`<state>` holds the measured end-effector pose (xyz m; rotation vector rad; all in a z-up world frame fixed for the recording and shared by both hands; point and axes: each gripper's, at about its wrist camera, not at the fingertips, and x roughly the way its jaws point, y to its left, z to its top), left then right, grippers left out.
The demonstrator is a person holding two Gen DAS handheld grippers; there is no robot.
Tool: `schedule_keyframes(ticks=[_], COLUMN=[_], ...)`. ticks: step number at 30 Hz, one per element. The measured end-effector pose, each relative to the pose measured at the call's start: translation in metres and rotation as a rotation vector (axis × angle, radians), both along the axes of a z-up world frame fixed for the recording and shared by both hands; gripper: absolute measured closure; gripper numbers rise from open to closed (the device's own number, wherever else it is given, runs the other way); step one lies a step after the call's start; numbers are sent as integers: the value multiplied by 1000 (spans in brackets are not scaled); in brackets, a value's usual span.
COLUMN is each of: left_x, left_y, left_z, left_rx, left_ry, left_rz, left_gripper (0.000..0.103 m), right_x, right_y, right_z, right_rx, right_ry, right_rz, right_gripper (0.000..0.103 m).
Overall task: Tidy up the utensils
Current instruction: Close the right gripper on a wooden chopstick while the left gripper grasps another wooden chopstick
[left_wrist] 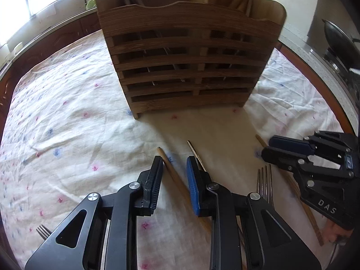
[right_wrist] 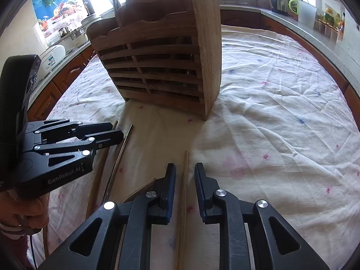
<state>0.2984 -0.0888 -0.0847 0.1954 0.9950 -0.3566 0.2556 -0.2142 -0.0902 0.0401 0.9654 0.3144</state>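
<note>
Forks (left_wrist: pixel 265 180) showed only in the left wrist view, at five o'clock. Left gripper (left_wrist: pixel 174 168) and right gripper (right_wrist: pixel 185 175), angled downward, each narrowly straddled a chopstick (left_wrist: pixel 172 171) (right_wrist: pixel 185 180), not pressing it.

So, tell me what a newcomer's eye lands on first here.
The slatted wooden utensil holder stands tall at the middle of the flowered tablecloth. In front of it lie loose chopsticks and a fork, with the left hand-held gripper and right hand-held gripper each straddling a wooden chopstick.

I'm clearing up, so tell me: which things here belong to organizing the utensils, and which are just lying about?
For the job:
wooden caddy
wooden chopsticks
thin metal utensil
fork

Just lying about, on the counters:
kettle
dark pan
white appliance
</note>
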Motion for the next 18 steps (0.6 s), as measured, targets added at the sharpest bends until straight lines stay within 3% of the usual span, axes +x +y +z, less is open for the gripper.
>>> schedule_keyframes(ticks=[4, 7, 10, 14, 18], left_x=[3, 8, 4, -1, -1], left_y=[4, -1, -6, -9, -5], left_z=[1, -1, -2, -1, -1], left_rx=[-16, 10, 13, 38, 55], left_ry=[30, 4, -7, 10, 24], left_rz=[18, 4, -30, -72, -28], left_gripper=[81, 81, 90, 92, 77], right_x=[-2, -1, -2, -2, -4], right_y=[0, 2, 5, -1, -8], right_z=[-1, 0, 0, -1, -1], right_rx=[-15, -30, -56, -24, 23], right_ry=[-6, -7, -18, -7, 6], right_rz=[23, 26, 32, 28, 11], right_gripper=[83, 84, 86, 90, 90])
